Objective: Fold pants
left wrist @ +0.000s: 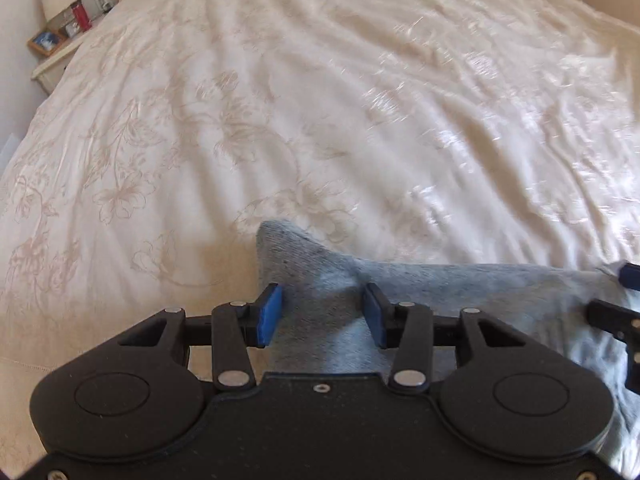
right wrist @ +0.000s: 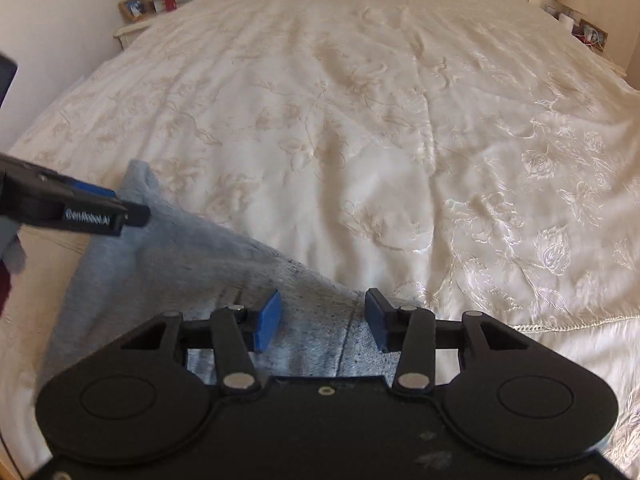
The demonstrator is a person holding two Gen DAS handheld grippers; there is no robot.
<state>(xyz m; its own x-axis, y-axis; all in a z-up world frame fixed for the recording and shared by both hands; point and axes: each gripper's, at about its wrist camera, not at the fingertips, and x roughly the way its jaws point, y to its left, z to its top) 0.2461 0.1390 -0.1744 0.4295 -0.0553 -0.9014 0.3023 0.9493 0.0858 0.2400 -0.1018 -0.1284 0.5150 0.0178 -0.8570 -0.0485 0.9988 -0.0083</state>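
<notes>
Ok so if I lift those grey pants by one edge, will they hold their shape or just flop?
Most likely flop: the grey pants look like soft knit fabric, already creased and draped over the bedspread. They probably weigh little, since the raised corner stands up on its own. The fuzzy surface should grip rather than slip, though the shiny bedspread beneath may let them slide when pushed.

Bed (right wrist: 360,120) surface lay open from the near edge to the headboard end. Grey pants (right wrist: 180,264) covered the near-left part. The left hand-held gripper (right wrist: 132,212) stood over their far corner. Cluttered nightstands (right wrist: 132,30) flanked the far corners.
</notes>
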